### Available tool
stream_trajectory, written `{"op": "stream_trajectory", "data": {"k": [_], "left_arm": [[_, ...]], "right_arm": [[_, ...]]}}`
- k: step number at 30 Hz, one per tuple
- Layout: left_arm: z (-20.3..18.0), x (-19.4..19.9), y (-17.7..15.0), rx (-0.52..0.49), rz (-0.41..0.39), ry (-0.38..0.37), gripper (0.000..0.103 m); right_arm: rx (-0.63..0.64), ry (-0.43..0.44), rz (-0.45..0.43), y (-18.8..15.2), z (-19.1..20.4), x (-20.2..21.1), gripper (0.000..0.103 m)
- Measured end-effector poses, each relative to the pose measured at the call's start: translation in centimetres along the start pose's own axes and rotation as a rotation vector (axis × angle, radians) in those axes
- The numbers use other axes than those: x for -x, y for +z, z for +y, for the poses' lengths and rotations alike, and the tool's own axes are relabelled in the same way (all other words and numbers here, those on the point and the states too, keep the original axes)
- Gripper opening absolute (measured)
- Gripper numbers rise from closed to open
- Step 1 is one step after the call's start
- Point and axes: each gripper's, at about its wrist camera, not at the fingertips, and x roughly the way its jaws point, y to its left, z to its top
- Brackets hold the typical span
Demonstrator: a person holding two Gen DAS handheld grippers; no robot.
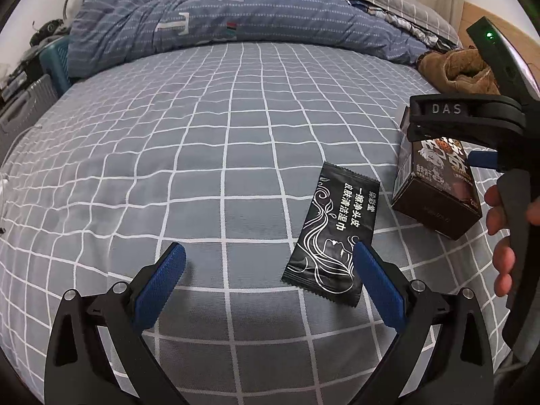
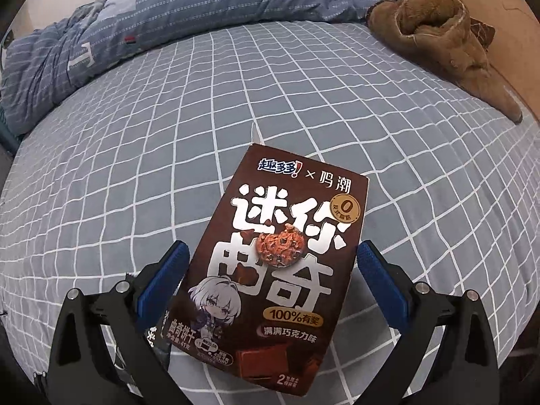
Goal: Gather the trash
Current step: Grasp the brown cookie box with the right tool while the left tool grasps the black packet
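From the left wrist view, we note the left gripper (image 1: 268, 258) spread wide above the checked bedsheet (image 1: 168, 155), its right pad overlapping the near corner of a black wet-wipe sachet (image 1: 332, 233). At right, the right gripper (image 1: 449, 135) partly hides the cookie box (image 1: 435, 199).

From the right wrist view, the right gripper (image 2: 272, 256) stands wide around the brown cookie box (image 2: 280, 253); contact is unclear. The box's near edge is cut off. A brown boot (image 2: 438, 33) lies far right.

black wet-wipe sachet (image 1: 332, 233): flat on bed | brown cookie box (image 2: 270, 263): lying face-up beside it
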Motion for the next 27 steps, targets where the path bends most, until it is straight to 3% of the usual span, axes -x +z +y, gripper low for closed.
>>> {"op": "stream_trajectory", "data": {"k": [8, 22, 27], "left_arm": [[0.0, 0.1, -0.2, 0.001, 0.002, -0.002, 0.097], [-1.1, -0.5, 0.2, 0.000, 0.007, -0.011, 0.097], [-1.4, -0.9, 0.5, 0.010, 0.009, -0.018, 0.097]], "right_arm": [[0.018, -0.058, -0.014, -0.2, 0.8, -0.6, 0.097], [-0.002, -0.015, -0.022, -0.5, 0.1, -0.5, 0.097], [-0.019, 0.007, 0.017, -0.3, -0.3, -0.3, 0.097]]}}
